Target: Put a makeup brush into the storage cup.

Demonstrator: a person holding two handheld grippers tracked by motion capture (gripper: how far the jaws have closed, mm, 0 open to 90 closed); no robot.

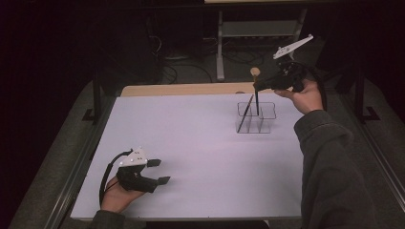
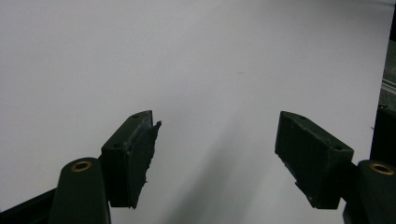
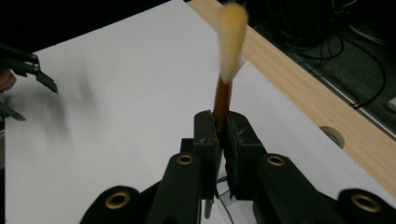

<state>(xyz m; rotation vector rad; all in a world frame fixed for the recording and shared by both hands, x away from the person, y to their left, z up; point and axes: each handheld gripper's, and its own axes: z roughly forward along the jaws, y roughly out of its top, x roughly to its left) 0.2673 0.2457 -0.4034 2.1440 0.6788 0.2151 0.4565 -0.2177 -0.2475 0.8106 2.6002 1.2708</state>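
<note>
clear organizer (image 1: pixel 267 125), one stick inside (image 1: pixel 245 114), brush (image 3: pixel 223 93) above

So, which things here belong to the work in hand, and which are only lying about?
Part of the work:
- brush, clamped in the right gripper
- clear organizer, below it
- dark stick, leaning in the organizer

Not involved:
- left gripper, open, nothing between its jaws
- wooden strip at the far table edge
- floor cables
</note>
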